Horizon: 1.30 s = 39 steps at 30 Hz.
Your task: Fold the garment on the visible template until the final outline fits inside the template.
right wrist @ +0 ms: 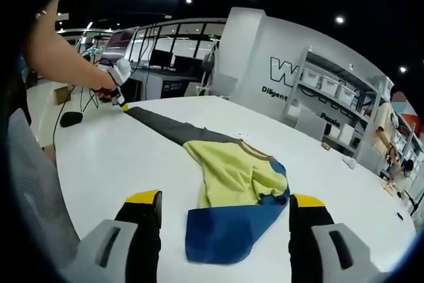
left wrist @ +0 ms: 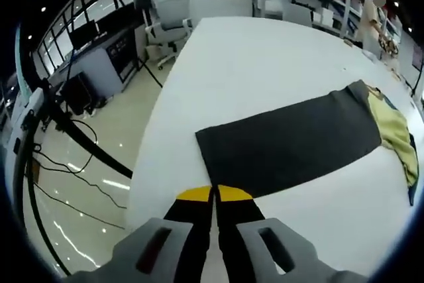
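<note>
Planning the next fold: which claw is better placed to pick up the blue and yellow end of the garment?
Probably the right claw: it is open, with the garment's blue and yellow end lying between its jaws. The left claw is shut at the far dark grey end of the garment.

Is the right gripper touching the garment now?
Apart. In the right gripper view the right gripper is open, with white table visible between each finger and the garment.

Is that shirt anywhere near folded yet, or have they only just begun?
Only begun. The garment lies stretched across the white table, yellow and blue parts bunched, nothing folded. In hand: the left gripper is shut at the edge of the dark sleeve; the right gripper hangs open over the blue end. All folds remain; I cannot make out a template.
</note>
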### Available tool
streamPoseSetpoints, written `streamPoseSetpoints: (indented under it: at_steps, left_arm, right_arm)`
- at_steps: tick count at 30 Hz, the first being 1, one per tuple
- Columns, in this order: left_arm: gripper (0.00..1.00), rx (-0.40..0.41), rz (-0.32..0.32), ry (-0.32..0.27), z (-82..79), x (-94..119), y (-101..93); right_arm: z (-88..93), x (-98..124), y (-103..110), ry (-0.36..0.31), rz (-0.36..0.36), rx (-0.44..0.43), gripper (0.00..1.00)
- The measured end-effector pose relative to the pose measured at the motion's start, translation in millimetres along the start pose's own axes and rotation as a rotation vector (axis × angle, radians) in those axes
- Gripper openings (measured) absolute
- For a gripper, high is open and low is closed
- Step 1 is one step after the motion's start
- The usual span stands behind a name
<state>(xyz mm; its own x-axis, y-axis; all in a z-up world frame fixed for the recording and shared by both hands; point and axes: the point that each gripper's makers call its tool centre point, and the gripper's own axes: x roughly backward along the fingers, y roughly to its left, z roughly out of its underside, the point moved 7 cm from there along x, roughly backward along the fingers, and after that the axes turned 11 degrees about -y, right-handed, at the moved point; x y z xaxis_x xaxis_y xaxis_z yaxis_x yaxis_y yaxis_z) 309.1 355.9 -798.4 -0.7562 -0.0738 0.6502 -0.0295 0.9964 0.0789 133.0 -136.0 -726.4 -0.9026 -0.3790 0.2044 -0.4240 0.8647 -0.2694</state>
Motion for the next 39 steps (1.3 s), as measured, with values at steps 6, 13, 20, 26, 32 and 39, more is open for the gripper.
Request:
streamPoseSetpoints:
  at_steps: [6,13,20,26,32,39]
  left_arm:
    - [0.07,-0.062,-0.046,-0.011,1.2,8.9,1.4]
    - [0.15,0.008,-0.052,-0.083,-5.6,34.7,-7.9]
    - [0.14,0.081,0.006,-0.227,-27.1,68.9,-30.3]
    - [0.09,0.110,0.177,-0.295,-33.8,94.2,-88.7]
    - [0.09,0.100,0.308,-0.323,-28.8,109.2,-154.1]
    - [0.10,0.112,0.429,-0.334,-11.5,135.2,-208.4]
  right_arm:
    - [-2.5,-0.1,-1.0,-0.011,0.006,-0.002,0.80]
    - [-6.6,1.6,-3.1,-0.031,0.013,-0.008,0.80]
    - [-12.1,2.2,-2.8,-0.057,0.009,-0.014,0.79]
    - [-19.0,6.1,-4.6,-0.074,0.001,-0.010,0.77]
    - [-29.1,9.6,-9.6,-0.090,-0.009,0.023,0.77]
    - [-33.8,10.4,-17.2,-0.089,-0.017,0.055,0.77]
